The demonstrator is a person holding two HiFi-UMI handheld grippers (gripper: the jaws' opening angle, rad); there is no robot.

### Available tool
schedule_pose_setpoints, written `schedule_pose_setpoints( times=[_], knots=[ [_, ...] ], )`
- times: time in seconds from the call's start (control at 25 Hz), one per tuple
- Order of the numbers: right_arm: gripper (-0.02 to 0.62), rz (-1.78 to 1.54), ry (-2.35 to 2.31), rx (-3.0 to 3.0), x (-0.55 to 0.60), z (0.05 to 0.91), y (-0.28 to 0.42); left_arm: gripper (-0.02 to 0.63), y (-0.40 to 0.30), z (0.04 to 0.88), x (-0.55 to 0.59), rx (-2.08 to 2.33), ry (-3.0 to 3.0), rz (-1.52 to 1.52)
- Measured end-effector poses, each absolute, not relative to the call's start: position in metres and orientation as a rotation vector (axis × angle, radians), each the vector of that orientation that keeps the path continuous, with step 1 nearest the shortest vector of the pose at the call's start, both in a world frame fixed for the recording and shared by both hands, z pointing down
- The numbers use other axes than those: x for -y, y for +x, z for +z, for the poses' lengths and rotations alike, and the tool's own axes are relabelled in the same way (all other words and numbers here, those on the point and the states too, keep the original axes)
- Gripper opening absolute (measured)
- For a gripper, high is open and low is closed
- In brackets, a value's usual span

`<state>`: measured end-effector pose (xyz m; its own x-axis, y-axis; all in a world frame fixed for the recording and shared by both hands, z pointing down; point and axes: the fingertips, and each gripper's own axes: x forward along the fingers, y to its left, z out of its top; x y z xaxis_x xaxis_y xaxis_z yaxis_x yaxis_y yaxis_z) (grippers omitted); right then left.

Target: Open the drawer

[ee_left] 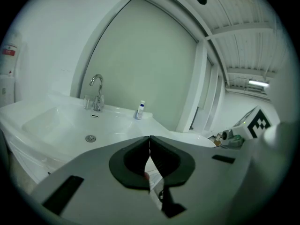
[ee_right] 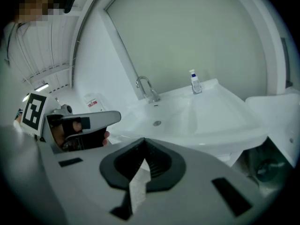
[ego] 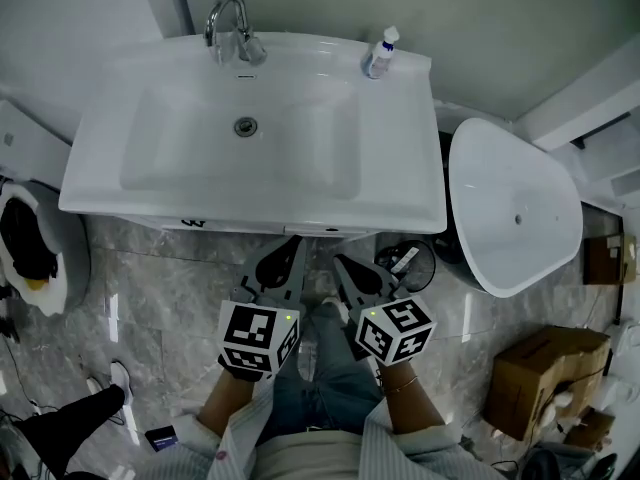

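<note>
"Head view: where is the white drawer front (ego: pixel 308 230)?"
"Under the near rim of the white ceramic washbasin (ego: pixel 200 208), only a sliver showing. It is probably smooth and stiff, best hooked at its top edge."
"Left gripper view?"
"The left gripper (ee_left: pixel 149 138) has its jaws together, empty."
"Right gripper view?"
"The right gripper (ee_right: pixel 143 140) is likewise closed on nothing."

glossy white sink (ego: pixel 400 173), shiny metal faucet (ego: pixel 228 26), polished marbled floor (ego: pixel 150 278), matt cardboard box (ego: pixel 545 373).

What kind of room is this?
Probably a bathroom, maybe an unfinished one: a white washbasin with a tap, a small bottle on its rim, and a second white basin standing beside it.
</note>
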<state>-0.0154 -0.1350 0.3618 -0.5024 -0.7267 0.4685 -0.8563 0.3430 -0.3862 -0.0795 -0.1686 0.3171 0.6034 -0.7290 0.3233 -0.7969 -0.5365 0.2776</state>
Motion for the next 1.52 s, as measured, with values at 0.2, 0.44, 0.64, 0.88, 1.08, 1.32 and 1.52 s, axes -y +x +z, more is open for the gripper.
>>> schedule_pose_setpoints(
  times=[0.2,0.44,0.64,0.88,1.08,1.32,1.52],
  knots=[
    [0.009,0.896,1.488,2.358,0.135,0.381,-0.009,0.017,-0.067,0.340,0.167,1.188,2.445,0.239],
    [0.009,0.923,1.537,2.313,0.134,0.412,-0.001,0.017,-0.061,0.380,0.154,1.132,2.434,0.294],
    [0.009,0.946,1.560,2.265,0.133,0.447,0.006,0.017,-0.064,0.420,0.148,1.123,2.395,0.340],
    [0.009,0.955,1.572,2.228,0.138,0.488,0.012,0.017,-0.072,0.458,0.151,1.124,2.365,0.383],
    [0.009,0.933,1.593,2.205,0.143,0.519,0.016,0.017,-0.071,0.488,0.155,1.125,2.354,0.394],
    [0.009,0.883,1.593,2.204,0.146,0.553,0.017,0.017,-0.072,0.515,0.157,1.161,2.364,0.414],
    [0.011,0.827,1.589,2.192,0.149,0.577,0.020,0.017,-0.074,0.534,0.158,1.195,2.350,0.426]
  ],
)
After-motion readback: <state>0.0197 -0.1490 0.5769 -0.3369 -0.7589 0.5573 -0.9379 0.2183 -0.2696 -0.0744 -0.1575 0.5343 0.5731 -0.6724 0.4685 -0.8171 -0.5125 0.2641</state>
